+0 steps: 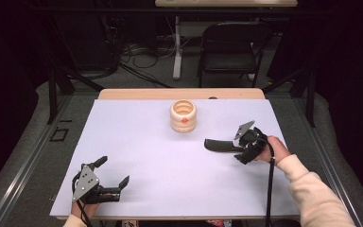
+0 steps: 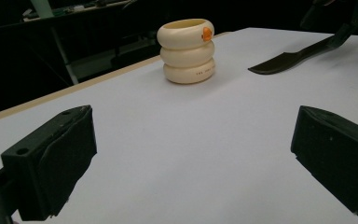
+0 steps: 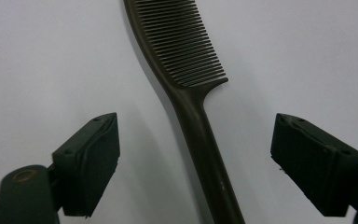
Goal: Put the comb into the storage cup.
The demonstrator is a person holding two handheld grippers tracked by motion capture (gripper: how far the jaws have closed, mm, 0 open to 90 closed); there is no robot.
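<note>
A dark comb [image 1: 220, 145] lies on the white mat at the right, teeth end pointing left. My right gripper [image 1: 240, 145] sits over its handle. In the right gripper view the comb [image 3: 186, 70] runs up between the two jaws, which stand wide apart and do not touch it; the right gripper [image 3: 196, 158] is open. A cream ribbed cup [image 1: 183, 116] with an orange dot stands upright at the far middle. My left gripper [image 1: 113, 170] rests near the front left, open and holding nothing. The left gripper [image 2: 191, 158] faces the cup [image 2: 186, 50] and the comb [image 2: 293, 56].
The white mat [image 1: 146, 156] covers most of the wooden table [image 1: 123, 93]. Beyond the far edge stand a black folding chair [image 1: 231, 45] and a table leg [image 1: 177, 47], with cables on the floor.
</note>
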